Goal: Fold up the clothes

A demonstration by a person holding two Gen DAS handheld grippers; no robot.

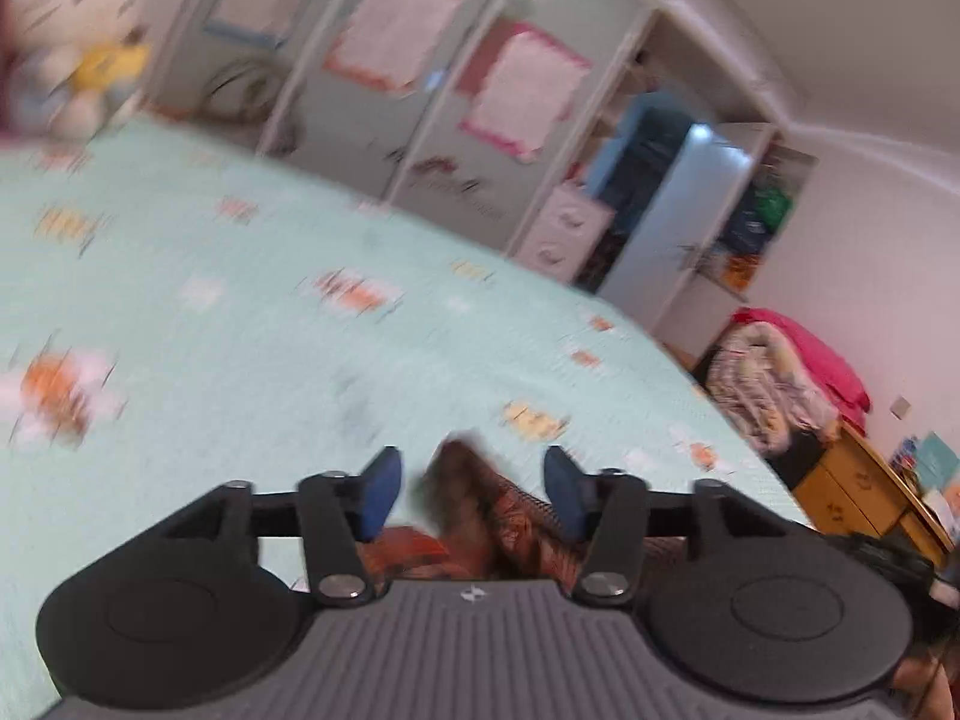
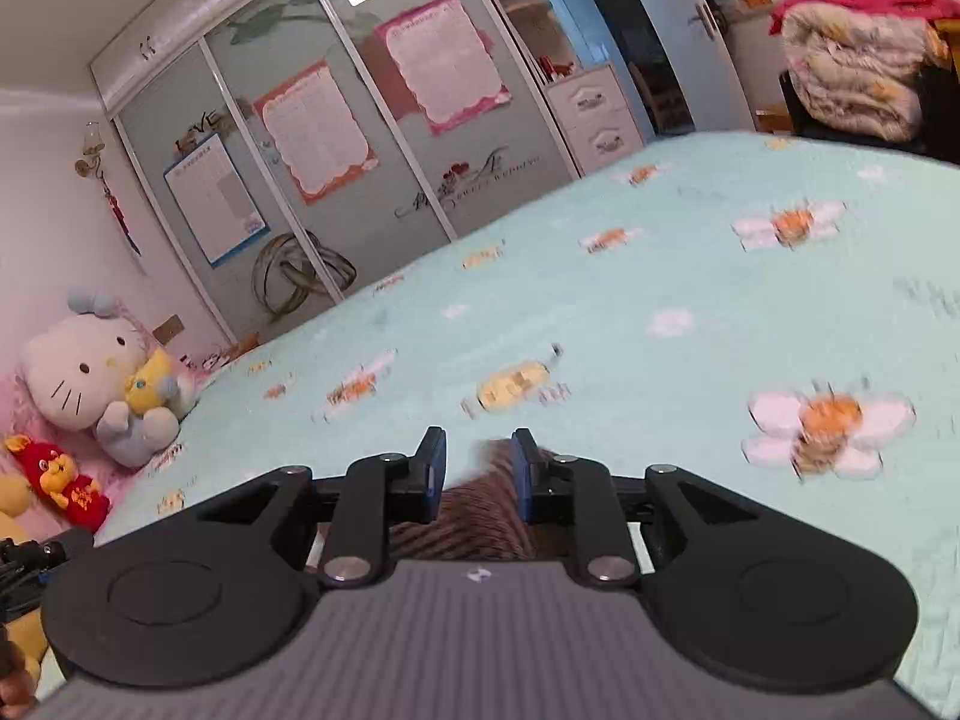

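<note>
Now both tongs stand apart over the bed: the left tongs wide, the right tongs narrower, with the brown patterned garment at six o'clock between them, probably loose. Flatten it before creasing.

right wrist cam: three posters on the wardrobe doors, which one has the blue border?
The lowest, leftmost poster, on the left wardrobe door. The middle poster has an orange scalloped border, and the rightmost poster a pink one.
</note>
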